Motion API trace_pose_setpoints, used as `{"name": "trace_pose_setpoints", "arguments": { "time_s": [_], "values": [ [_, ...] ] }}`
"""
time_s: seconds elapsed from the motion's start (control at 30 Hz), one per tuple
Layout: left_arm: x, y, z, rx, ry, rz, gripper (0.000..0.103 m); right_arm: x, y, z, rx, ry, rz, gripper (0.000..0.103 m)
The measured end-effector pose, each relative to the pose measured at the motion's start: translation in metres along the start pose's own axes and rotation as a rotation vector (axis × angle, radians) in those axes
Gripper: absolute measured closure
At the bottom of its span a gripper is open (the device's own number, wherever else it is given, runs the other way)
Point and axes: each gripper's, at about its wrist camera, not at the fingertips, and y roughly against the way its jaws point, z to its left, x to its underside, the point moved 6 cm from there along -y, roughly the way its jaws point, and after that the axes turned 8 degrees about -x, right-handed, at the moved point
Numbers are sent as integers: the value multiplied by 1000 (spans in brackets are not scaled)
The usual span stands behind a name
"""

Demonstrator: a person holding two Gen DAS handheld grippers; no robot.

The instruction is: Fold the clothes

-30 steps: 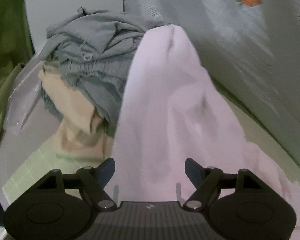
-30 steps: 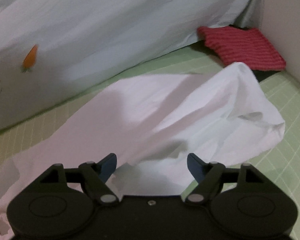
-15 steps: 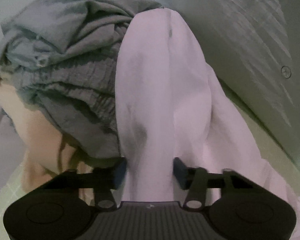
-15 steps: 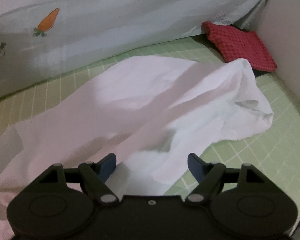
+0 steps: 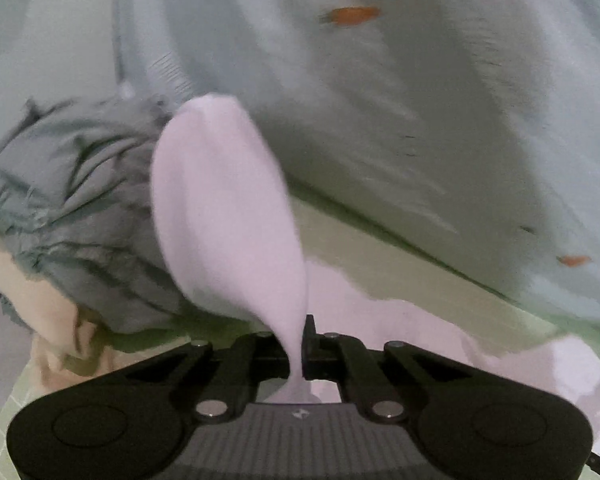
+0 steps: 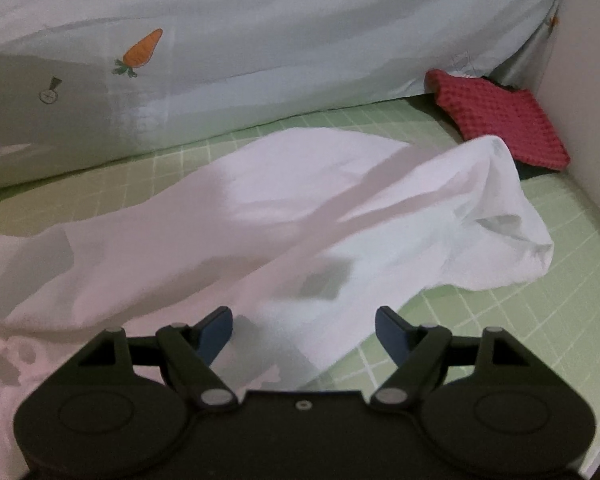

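Just beside white garment (image 5: 228, 216), grey clothes pile (image 5: 72, 208).

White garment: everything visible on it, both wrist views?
The white garment is thin, plain, wrinkled fabric, sprawled unfolded across the green grid sheet. One end is pinched between the shut fingers of the left gripper and drapes over them. The right gripper is open above its near edge.

Both wrist views, low and close, share the white garment (image 5: 228, 216).
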Motion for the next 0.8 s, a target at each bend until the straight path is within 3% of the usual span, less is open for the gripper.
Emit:
{"name": "trace_pose_setpoints", "arguments": {
  "time_s": [0.2, 0.33, 0.43, 0.53, 0.67, 0.8],
  "values": [
    [80, 30, -93, 122, -135, 85, 102, 26, 23, -48, -46, -52, -16, 24],
    [134, 50, -154, 203, -225, 141, 101, 42, 36, -89, -26, -74, -19, 24],
    [170, 64, -192, 251, -278, 181, 95, 50, 42, -114, -22, -106, -17, 24],
    [179, 69, -183, 229, -241, 201, 80, 56, 46, -122, -29, -114, -9, 24],
    [154, 78, -150, 221, -127, 188, 50, 59, 50, -108, -69, -89, -5, 24],
    [127, 93, -112, 185, -59, 127, 42, 56, 48, -72, -134, -55, 8, 24]
  ]
}}
